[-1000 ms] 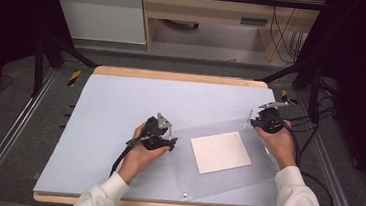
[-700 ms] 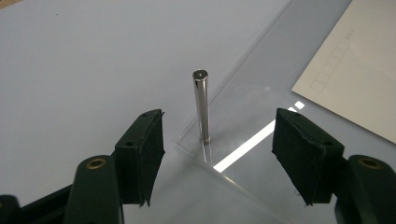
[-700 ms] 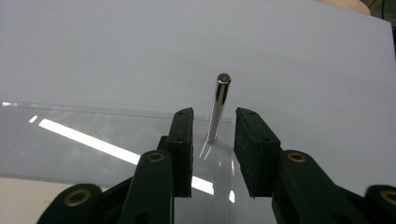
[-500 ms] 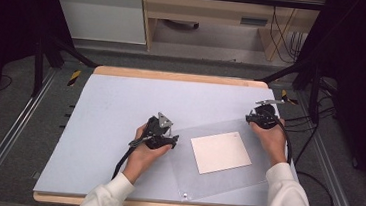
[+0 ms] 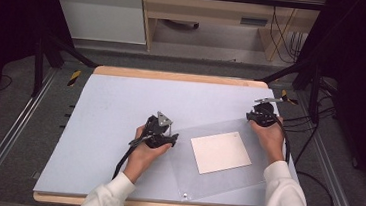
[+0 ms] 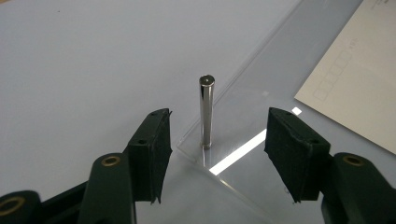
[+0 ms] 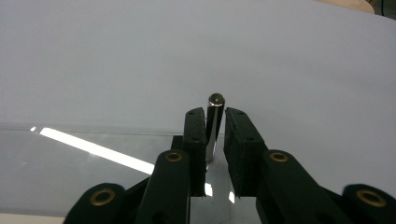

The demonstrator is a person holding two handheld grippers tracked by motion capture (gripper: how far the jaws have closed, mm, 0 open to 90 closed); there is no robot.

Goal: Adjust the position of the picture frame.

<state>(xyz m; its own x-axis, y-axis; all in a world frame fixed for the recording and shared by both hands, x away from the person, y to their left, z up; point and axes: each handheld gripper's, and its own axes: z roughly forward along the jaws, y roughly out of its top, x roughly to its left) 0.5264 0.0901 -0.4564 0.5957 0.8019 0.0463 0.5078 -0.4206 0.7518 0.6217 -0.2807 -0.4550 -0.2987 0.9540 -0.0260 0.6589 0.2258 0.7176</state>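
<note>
A clear plastic sheet (image 5: 226,162) lies flat on the worktop (image 5: 110,111), with a cream card (image 5: 220,152) on it and a metal pin (image 6: 206,112) upright at a corner. The card's faint printed boxes cannot be read. The left hand-held gripper (image 6: 217,149) gapes wide around that pin without touching it; the right hand-held gripper (image 7: 215,140) is closed on another corner pin (image 7: 215,122).

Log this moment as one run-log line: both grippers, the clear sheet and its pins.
left gripper: open, jaws either side of corner pin | right gripper: shut on far corner pin | clear sheet: flat on table, paper on it
</note>
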